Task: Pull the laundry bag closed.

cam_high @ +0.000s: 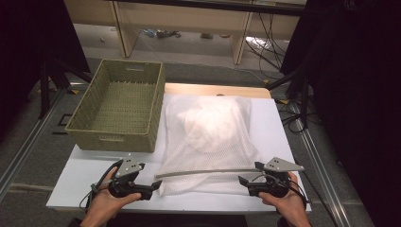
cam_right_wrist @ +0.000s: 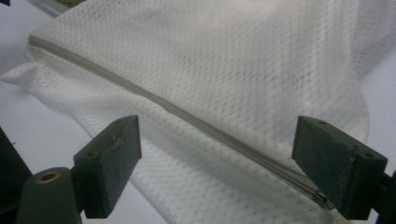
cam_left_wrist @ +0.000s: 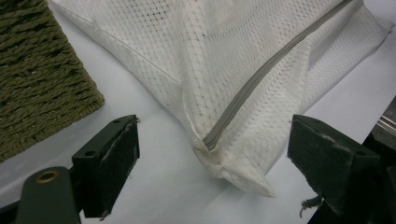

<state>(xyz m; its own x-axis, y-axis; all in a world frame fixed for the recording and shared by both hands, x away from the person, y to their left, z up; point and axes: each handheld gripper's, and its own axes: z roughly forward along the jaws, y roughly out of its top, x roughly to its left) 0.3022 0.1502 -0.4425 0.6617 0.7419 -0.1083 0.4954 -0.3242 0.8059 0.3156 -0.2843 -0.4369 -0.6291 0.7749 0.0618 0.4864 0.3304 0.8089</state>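
Observation:
A white mesh laundry bag [cam_high: 208,142] lies flat on the white table [cam_high: 85,175], with a bundle of white cloth [cam_high: 210,123] inside it. Its grey zipper [cam_high: 208,171] runs along the near edge. My left gripper [cam_high: 153,187] sits at the bag's near left corner, jaws open. In the left gripper view the bag's corner [cam_left_wrist: 233,172] and the zipper's end [cam_left_wrist: 266,70] lie between the wide jaws of this gripper [cam_left_wrist: 215,130], untouched. My right gripper [cam_high: 246,182] is open at the near right corner. There the zipper [cam_right_wrist: 154,100] crosses between the jaws of this gripper [cam_right_wrist: 219,130], its pull [cam_right_wrist: 322,198] by the right jaw.
An empty green woven basket [cam_high: 113,139] stands at the table's far left, touching the bag's left side; its wall [cam_left_wrist: 37,70] is close to my left jaw. Black curtains flank the table, with shelving and cables on the floor beyond.

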